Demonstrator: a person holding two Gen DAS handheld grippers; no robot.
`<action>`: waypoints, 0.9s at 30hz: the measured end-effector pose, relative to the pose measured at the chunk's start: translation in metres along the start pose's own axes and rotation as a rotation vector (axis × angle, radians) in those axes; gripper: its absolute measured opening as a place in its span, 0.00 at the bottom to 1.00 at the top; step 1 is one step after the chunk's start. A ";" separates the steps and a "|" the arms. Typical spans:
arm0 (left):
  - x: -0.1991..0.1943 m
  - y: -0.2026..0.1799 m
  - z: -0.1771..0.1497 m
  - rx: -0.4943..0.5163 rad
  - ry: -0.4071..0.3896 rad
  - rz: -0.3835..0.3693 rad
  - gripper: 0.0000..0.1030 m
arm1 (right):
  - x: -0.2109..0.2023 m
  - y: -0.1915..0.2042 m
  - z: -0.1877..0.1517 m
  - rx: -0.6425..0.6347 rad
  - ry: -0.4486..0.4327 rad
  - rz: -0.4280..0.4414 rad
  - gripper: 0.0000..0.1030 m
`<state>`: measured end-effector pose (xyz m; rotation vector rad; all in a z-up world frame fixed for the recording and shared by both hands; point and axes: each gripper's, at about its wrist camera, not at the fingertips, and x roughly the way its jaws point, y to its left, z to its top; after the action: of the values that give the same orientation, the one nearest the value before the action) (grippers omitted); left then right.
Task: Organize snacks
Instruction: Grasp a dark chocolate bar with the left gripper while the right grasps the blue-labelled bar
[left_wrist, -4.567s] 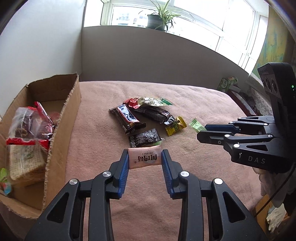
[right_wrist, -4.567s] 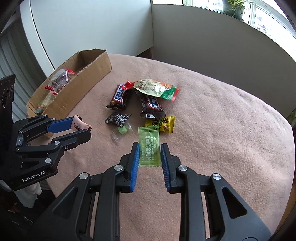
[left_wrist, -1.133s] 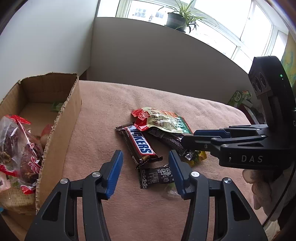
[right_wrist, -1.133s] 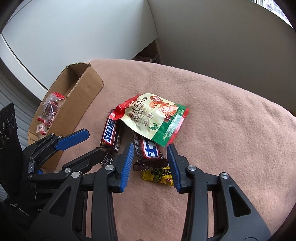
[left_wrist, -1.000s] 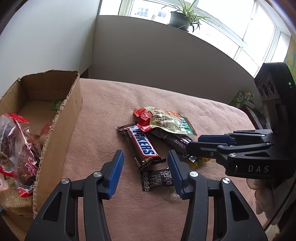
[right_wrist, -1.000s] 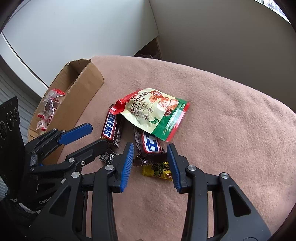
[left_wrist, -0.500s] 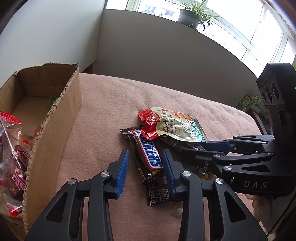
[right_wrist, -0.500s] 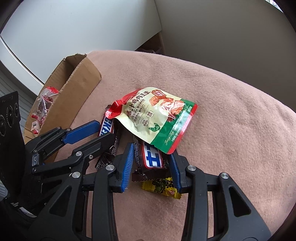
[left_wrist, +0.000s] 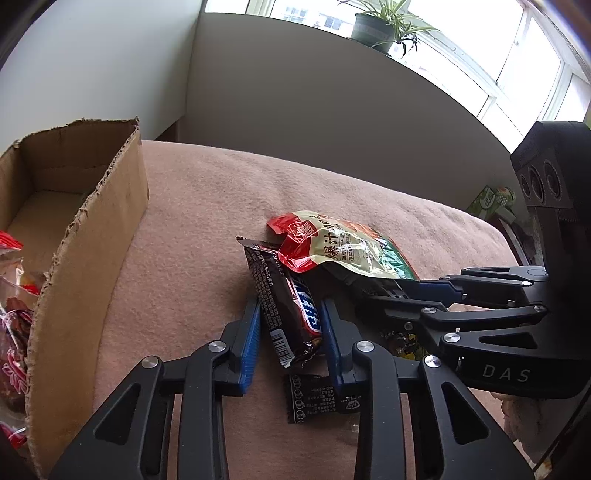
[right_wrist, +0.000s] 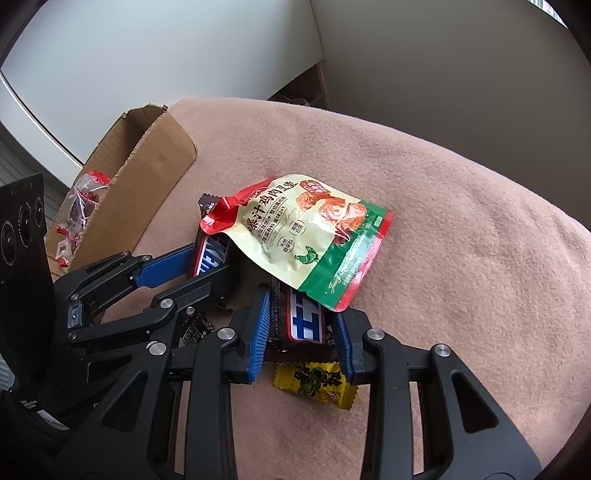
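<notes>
Jaws of both grippers, left gripper (left_wrist: 290, 326) and right gripper (right_wrist: 301, 326), each clamp a chocolate bar.

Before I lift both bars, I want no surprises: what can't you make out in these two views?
- Right bar: far end hidden under the chicken pouch, right wrist view.
- Small black wrapper: partly behind the left gripper finger, left wrist view.
- Cardboard box: contents cut off by the frame edge, left wrist view.
- Whether each blue pad touches its bar: too close to tell.
- Yellow candy: its top edge is under the right bar.
</notes>
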<state>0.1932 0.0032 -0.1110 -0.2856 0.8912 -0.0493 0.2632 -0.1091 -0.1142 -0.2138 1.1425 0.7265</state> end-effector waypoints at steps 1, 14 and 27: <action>-0.002 0.000 -0.002 0.005 0.001 -0.001 0.28 | -0.001 0.002 -0.002 -0.004 0.000 -0.001 0.31; -0.024 -0.001 -0.030 -0.016 0.009 -0.072 0.24 | -0.018 0.005 -0.040 0.045 -0.039 0.023 0.30; -0.035 0.004 -0.039 -0.033 0.004 -0.111 0.18 | -0.050 -0.015 -0.070 0.202 -0.134 0.084 0.30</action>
<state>0.1409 0.0038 -0.1090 -0.3655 0.8798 -0.1384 0.2096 -0.1766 -0.1030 0.0535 1.0928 0.6837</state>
